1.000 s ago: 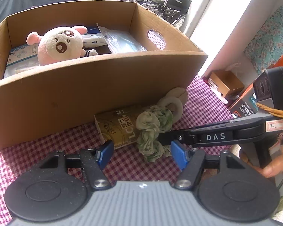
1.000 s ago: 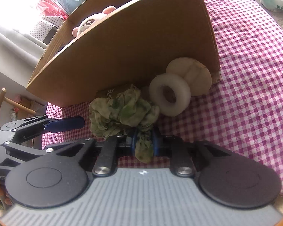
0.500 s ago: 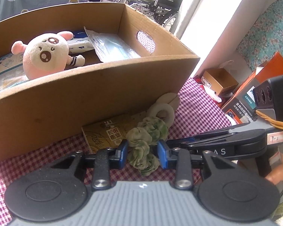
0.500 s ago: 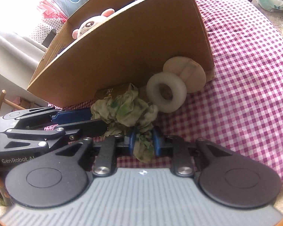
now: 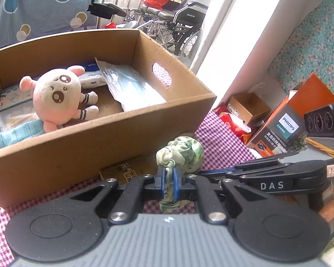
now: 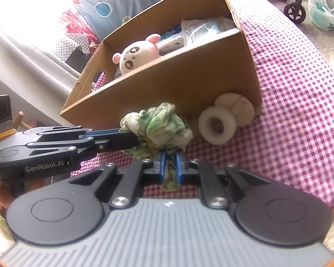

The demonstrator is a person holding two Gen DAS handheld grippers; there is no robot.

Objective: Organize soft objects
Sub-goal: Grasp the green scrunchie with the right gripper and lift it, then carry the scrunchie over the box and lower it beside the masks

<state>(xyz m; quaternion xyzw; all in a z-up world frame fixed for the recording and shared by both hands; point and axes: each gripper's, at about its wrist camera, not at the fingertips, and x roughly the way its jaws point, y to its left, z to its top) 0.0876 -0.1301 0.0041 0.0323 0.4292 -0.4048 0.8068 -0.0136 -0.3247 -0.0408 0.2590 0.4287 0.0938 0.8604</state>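
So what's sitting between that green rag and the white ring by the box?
Nothing. In the right wrist view only bare checked cloth separates the rag from the ring.

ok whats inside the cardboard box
In the cardboard box: a pink plush toy, clear plastic bag, white wipe packs and teal knit cloth. The floor beneath them is mostly covered.

Two low, close wrist views from opposite sides, both facing the cardboard box (image 5: 104,146) (image 6: 189,75).
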